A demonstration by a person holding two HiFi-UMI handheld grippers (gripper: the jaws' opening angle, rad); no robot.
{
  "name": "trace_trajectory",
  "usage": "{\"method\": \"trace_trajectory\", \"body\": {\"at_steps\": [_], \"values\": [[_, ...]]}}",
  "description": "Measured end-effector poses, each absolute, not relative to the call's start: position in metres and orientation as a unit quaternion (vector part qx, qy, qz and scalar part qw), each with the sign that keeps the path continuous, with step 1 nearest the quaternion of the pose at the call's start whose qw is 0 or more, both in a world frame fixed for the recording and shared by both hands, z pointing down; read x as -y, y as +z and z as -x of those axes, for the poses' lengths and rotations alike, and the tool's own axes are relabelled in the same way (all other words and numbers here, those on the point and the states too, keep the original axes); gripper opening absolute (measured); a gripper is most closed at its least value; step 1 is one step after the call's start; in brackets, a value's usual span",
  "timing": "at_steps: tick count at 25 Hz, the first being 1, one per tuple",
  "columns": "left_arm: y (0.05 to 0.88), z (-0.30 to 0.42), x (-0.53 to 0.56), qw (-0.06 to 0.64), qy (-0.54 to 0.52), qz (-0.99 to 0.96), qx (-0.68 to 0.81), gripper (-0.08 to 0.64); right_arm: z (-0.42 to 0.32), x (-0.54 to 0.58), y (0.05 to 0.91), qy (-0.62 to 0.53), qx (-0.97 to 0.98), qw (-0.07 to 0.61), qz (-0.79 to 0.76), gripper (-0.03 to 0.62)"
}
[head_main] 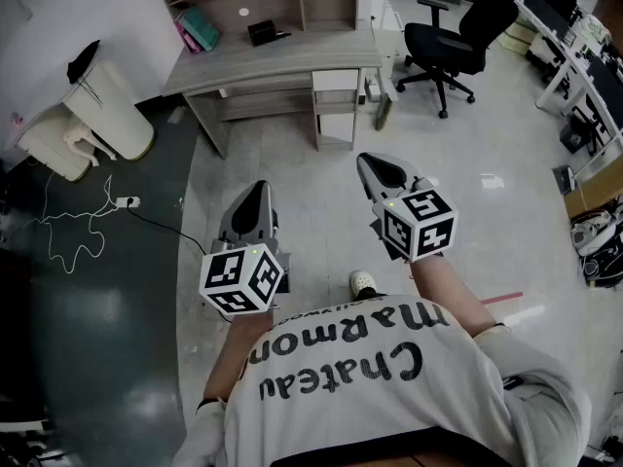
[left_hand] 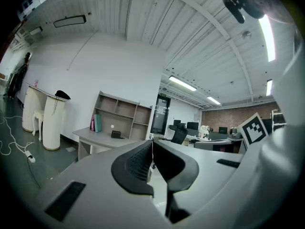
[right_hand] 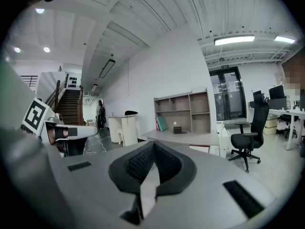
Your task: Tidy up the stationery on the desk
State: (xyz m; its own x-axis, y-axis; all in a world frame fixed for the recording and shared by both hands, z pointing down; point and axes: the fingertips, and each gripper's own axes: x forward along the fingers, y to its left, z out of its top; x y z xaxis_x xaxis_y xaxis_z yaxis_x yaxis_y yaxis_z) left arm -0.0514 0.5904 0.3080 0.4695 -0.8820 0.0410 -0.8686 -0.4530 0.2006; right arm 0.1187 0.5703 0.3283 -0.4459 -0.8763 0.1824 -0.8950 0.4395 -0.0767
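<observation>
A grey desk with open shelves stands some way ahead, across the floor. On it lie a small black item and teal and pink books. My left gripper and right gripper hang side by side over the floor, far short of the desk. Both are shut with nothing between the jaws. The left gripper view has its gripper aimed at the desk. In the right gripper view, the gripper points at the desk and the black item.
A black office chair stands right of the desk. A white rounded cabinet with a dark object on top is at the left. A power strip and its cable lie on the dark floor. More desks line the far right.
</observation>
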Motion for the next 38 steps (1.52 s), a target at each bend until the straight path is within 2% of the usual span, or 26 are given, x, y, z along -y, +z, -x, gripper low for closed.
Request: {"method": "trace_trajectory", "body": {"at_steps": [21, 33, 38], "values": [[0.322, 0.068, -0.590, 0.127, -0.038, -0.842, 0.523, 0.015, -0.107, -0.560, 0.340, 0.118, 0.854, 0.041, -0.505, 0.017], [0.329, 0.068, -0.514, 0.134, -0.035, -0.840, 0.525, 0.015, -0.100, -0.476, 0.355, 0.131, 0.861, 0.052, -0.488, 0.017], [0.326, 0.068, -0.464, 0.135, -0.034, -0.836, 0.531, 0.015, -0.098, -0.419, 0.348, 0.145, 0.868, 0.036, -0.474, 0.017]]}}
